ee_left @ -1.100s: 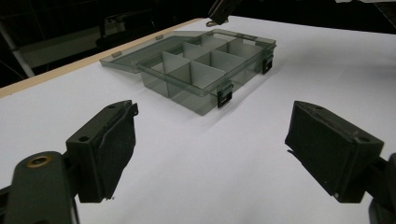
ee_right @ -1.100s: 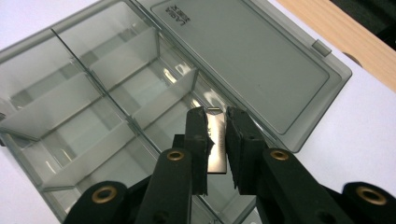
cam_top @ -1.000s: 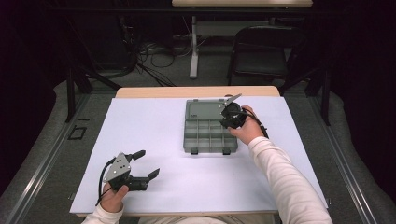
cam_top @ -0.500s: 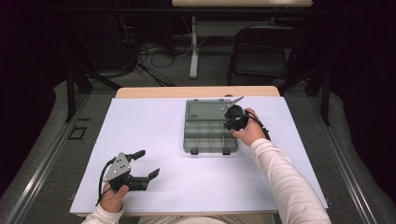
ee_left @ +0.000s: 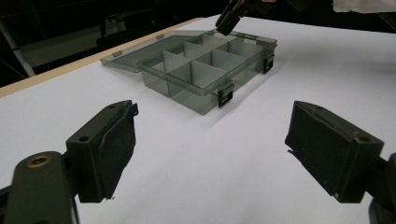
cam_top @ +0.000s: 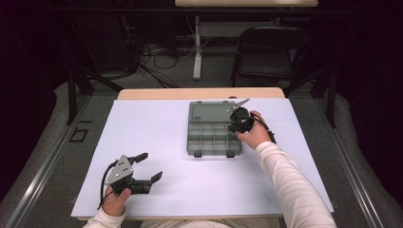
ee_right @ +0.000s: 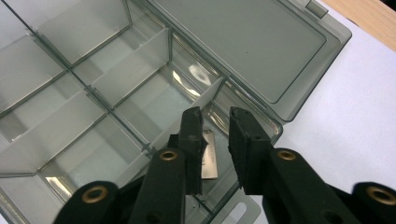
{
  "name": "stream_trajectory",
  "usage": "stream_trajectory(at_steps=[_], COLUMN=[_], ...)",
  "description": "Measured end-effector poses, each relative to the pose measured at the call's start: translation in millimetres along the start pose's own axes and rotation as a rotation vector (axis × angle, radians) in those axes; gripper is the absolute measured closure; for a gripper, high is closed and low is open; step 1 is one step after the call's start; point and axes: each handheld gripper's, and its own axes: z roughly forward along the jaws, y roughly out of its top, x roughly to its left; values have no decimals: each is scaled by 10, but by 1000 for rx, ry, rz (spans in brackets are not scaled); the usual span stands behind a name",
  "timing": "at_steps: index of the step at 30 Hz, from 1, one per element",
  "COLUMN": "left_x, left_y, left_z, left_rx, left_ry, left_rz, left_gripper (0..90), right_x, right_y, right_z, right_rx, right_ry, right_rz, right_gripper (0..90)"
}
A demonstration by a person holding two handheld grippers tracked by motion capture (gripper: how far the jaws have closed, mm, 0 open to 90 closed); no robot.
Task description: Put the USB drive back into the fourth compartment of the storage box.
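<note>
A grey see-through compartment box [cam_top: 213, 138] lies open at the middle of the table, its lid [cam_top: 211, 112] flat on the far side. My right gripper [cam_top: 234, 124] hangs over the box's far right compartment. In the right gripper view its jaws [ee_right: 216, 114] stand a narrow gap apart, with nothing clamped between them. A small metal plate [ee_right: 210, 156] shows just beneath, beside the left jaw, inside the box [ee_right: 135, 70]. My left gripper [cam_top: 151, 166] rests open at the near left, far from the box [ee_left: 187, 95], jaws wide [ee_left: 212, 135].
A white sheet [cam_top: 157, 128] covers the table, with a wooden strip [cam_top: 199, 93] bare along its far edge. A black chair [cam_top: 268, 59] and cables stand on the floor beyond. The box's two black latches [ee_left: 225, 97] face the near side.
My right gripper has shifted slightly to the right and nearer over the box. The left gripper has stayed put.
</note>
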Motion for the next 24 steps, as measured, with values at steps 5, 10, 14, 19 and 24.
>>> stream_trajectory(at_steps=[5,10,14,19,24], left_x=[2,2,1,2,5], left_y=[0,-1,0,1,2], left_z=[0,7,11,14,18], left_rx=[1,0,3,5,4], left_ry=[0,-1,-1,4,-2], left_rz=[0,-2,3,-2,0], left_gripper=[158,158,158,158,158], right_x=[-8,25,103,178,231], right_y=[-3,-4,27,54,55], right_z=[-35,-85,-168,-255,-353], right_rx=[-30,-77,-117,-143,-184], right_ry=[-19,-45,-58,-106,-95], right_rz=[-9,-44,-74,-121,-69], right_gripper=[665,531,478,442,402])
